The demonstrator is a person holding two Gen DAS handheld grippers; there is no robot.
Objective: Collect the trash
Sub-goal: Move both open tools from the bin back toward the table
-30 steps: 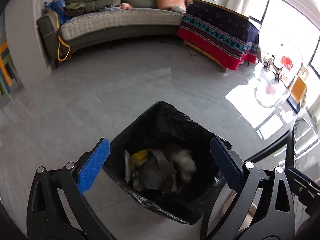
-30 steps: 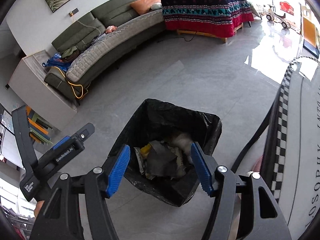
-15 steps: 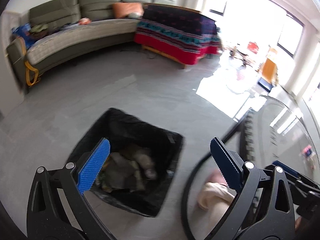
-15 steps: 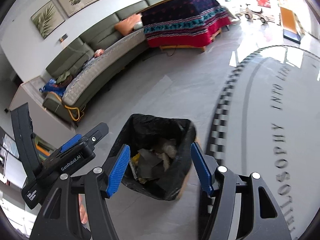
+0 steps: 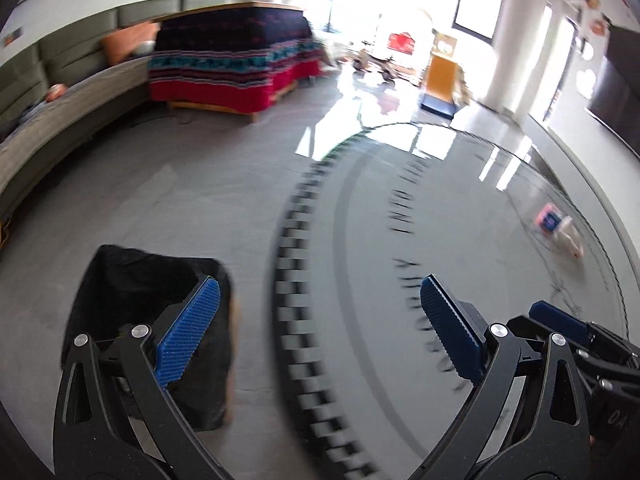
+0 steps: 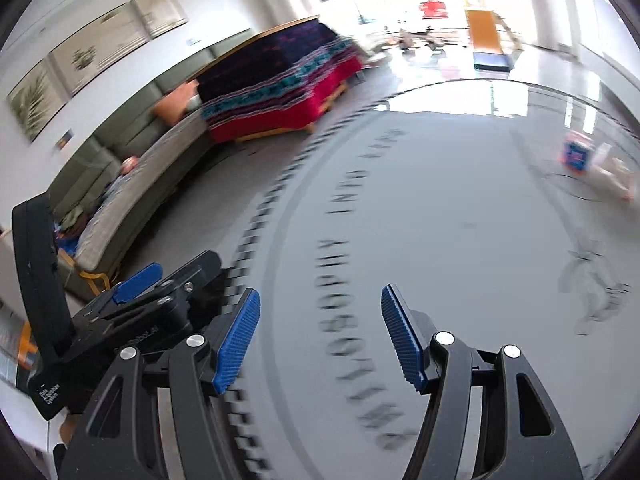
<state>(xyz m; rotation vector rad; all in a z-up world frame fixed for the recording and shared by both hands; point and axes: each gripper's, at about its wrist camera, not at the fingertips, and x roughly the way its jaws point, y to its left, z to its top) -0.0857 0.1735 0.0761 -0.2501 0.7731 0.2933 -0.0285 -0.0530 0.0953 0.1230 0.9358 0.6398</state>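
Jaws of both the left gripper and right gripper are seen spread wide, empty, above a grey floor lettered with blurred words, perhaps "INTO". Pink-and-blue trash lies far right. Only the left view catches the black-lined bin.

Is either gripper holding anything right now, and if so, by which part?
Nothing is held. The left gripper and the right gripper are both open, with only bare floor between their pads.
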